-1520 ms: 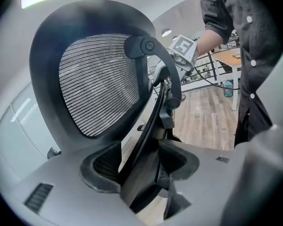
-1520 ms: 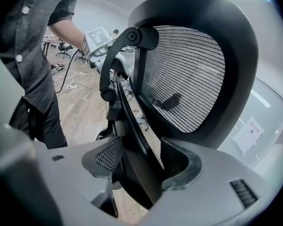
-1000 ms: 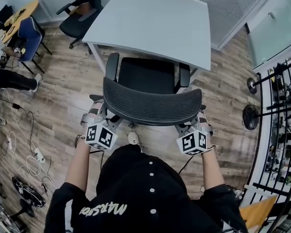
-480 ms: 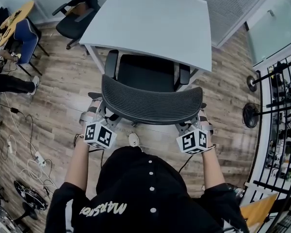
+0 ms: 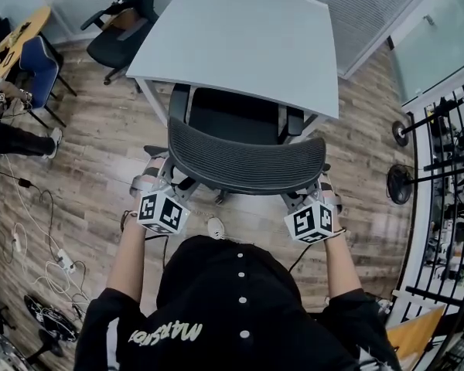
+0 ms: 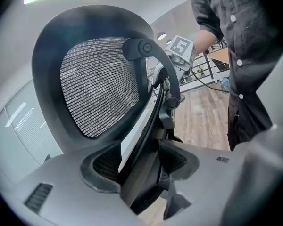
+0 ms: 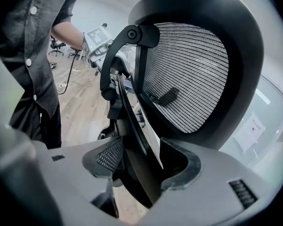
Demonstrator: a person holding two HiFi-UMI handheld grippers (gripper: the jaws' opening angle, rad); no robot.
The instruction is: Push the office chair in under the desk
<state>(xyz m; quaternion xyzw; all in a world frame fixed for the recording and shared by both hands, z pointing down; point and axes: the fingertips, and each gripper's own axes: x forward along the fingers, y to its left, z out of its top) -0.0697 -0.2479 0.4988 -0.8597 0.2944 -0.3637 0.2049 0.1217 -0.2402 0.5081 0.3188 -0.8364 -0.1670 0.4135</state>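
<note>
Mesh backrest (image 6: 96,86) fills gripper views; only head view shows desk (image 5: 240,45).

The wood-plank floor (image 5: 93,153) carries loose white cables (image 5: 58,261) at the left. A second black chair (image 5: 122,31) and a blue chair (image 5: 37,62) stand beyond (the latter beside a yellow-topped surface (image 5: 23,33)). A black metal rack (image 5: 448,207) lines the right edge.
</note>
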